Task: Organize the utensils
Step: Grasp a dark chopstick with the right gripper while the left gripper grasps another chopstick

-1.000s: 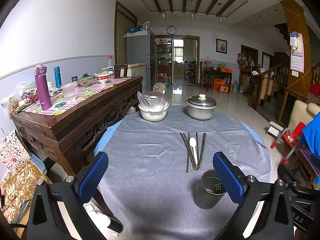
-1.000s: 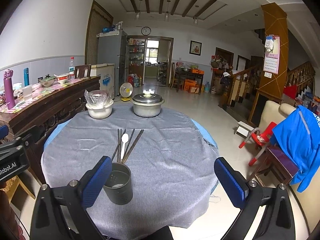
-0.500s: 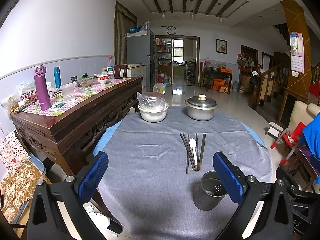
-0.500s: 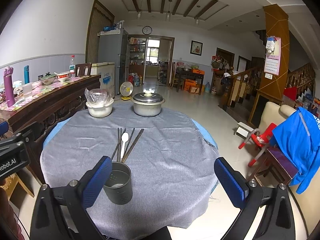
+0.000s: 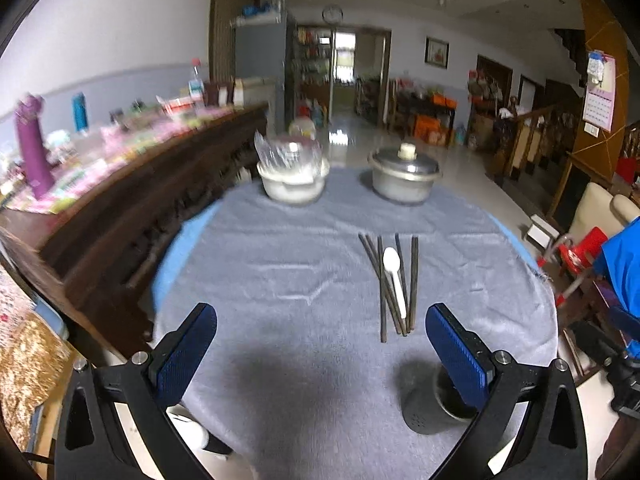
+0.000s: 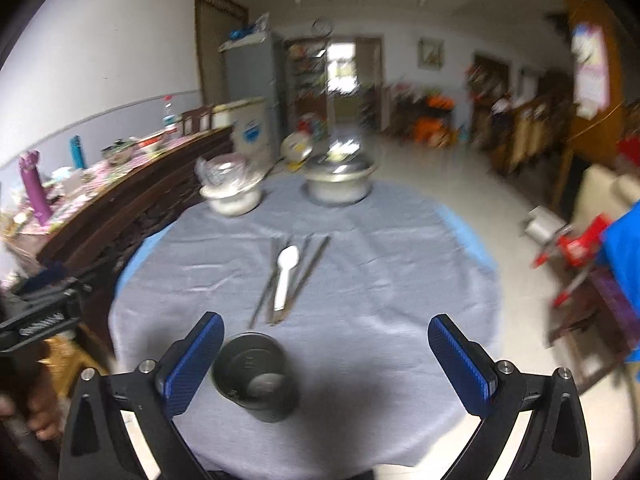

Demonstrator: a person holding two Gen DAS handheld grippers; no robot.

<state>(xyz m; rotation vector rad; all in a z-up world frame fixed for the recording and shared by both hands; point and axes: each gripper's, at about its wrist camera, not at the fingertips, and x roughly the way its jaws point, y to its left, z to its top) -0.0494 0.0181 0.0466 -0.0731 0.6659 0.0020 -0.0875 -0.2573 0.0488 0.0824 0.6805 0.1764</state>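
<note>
A white spoon lies among several dark chopsticks on the grey tablecloth. A grey metal utensil cup stands upright near the table's front, partly behind the left gripper's right finger. My left gripper is open and empty above the cloth, left of the cup. In the right wrist view the spoon, chopsticks and cup show ahead. My right gripper is open and empty, with the cup beside its left finger.
A white bowl covered with plastic and a lidded metal pot stand at the table's far side. A long dark wooden sideboard with bottles runs along the left. A red child's chair and blue cloth are at right.
Both grippers have moved forward and lower over the table. The spoon, chopsticks and cup look closer. Nothing has been picked up.
</note>
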